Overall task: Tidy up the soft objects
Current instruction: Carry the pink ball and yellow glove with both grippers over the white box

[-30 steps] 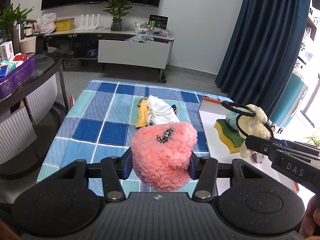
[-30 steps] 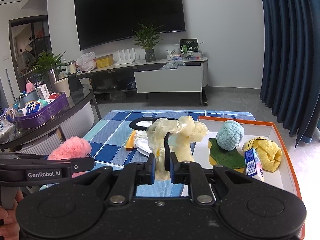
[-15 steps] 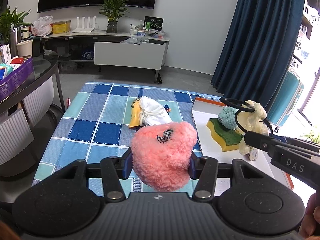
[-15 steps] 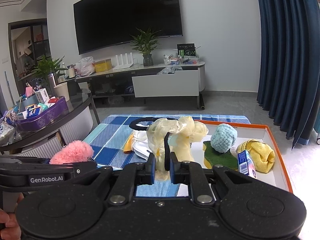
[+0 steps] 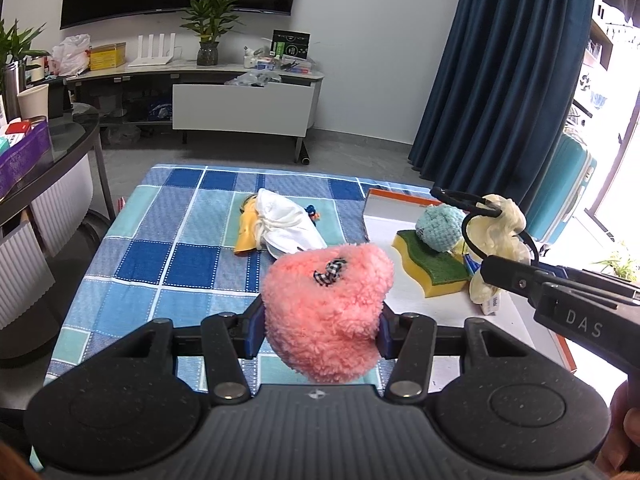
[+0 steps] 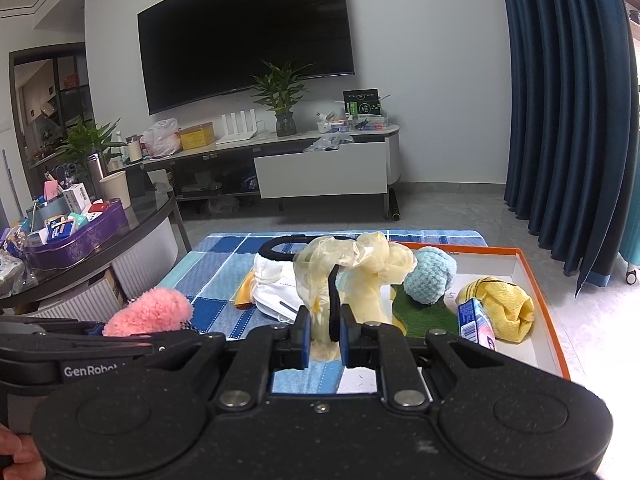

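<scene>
Two hand-held tongs above a desk (image 5: 168,224) covered by a blue checked cloth; places are given relative to the orange-rimmed tray (image 6: 538,280) at the right end of the desk.

Left tongs (image 5: 320,330): pinching a pink plush toy (image 5: 326,312), which is pressed between the two blue pads and held off the cloth, to the left of the tray's near corner. A small checked bow is seen on the toy's upper face. In the right wrist view the same toy (image 6: 150,312) is seen well left of the tray, projecting from the left tongs (image 6: 120,330).

Right tongs (image 6: 324,334): pressed almost together on a black band and the pale yellow, translucent soft item (image 6: 360,276) looped through it. The bundle is held upright over the tray's left part; in the left wrist view it (image 5: 496,244) hangs from the right tongs (image 5: 486,268) in front of the tray's contents.

Inside the tray: a yellow-and-green sponge (image 5: 434,274), with a light blue yarn ball (image 6: 430,276) resting on it; a yellow cloth (image 6: 500,308) toward the right wall; a small blue packet (image 6: 476,322) just beside the cloth.

Left of the tray, on the cloth: a white fabric piece (image 5: 288,224) lying over a yellow item (image 5: 245,236). Part of a hand (image 5: 624,432) is visible at the lower right edge.
</scene>
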`<move>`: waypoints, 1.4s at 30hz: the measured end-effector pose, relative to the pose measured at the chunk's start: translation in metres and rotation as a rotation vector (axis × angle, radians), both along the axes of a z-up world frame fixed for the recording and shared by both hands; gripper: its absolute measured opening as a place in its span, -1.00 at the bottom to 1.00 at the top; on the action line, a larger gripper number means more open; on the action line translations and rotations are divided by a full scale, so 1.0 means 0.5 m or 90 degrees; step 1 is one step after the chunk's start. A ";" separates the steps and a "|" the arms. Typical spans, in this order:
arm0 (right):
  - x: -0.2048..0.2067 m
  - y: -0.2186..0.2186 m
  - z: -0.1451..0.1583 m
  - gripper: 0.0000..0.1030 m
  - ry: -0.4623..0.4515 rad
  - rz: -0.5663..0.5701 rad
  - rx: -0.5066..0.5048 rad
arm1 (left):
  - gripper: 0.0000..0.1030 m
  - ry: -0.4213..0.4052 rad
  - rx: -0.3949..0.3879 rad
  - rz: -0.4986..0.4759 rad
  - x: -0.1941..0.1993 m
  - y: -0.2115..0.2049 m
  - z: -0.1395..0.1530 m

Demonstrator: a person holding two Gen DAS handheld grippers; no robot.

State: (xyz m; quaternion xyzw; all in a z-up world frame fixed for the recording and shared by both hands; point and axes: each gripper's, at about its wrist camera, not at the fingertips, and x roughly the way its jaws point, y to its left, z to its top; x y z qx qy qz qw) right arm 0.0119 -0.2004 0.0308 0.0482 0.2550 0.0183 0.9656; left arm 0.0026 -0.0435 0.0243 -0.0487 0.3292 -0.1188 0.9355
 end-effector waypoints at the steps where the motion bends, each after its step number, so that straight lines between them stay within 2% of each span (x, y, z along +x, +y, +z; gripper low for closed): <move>1: -0.001 -0.002 0.000 -0.66 -0.001 -0.001 0.001 | 0.01 0.000 0.000 -0.002 -0.001 -0.003 0.000; 42: -0.053 -0.112 0.001 -0.66 -0.005 -0.092 0.006 | 0.01 0.009 0.007 -0.108 0.015 -0.132 -0.010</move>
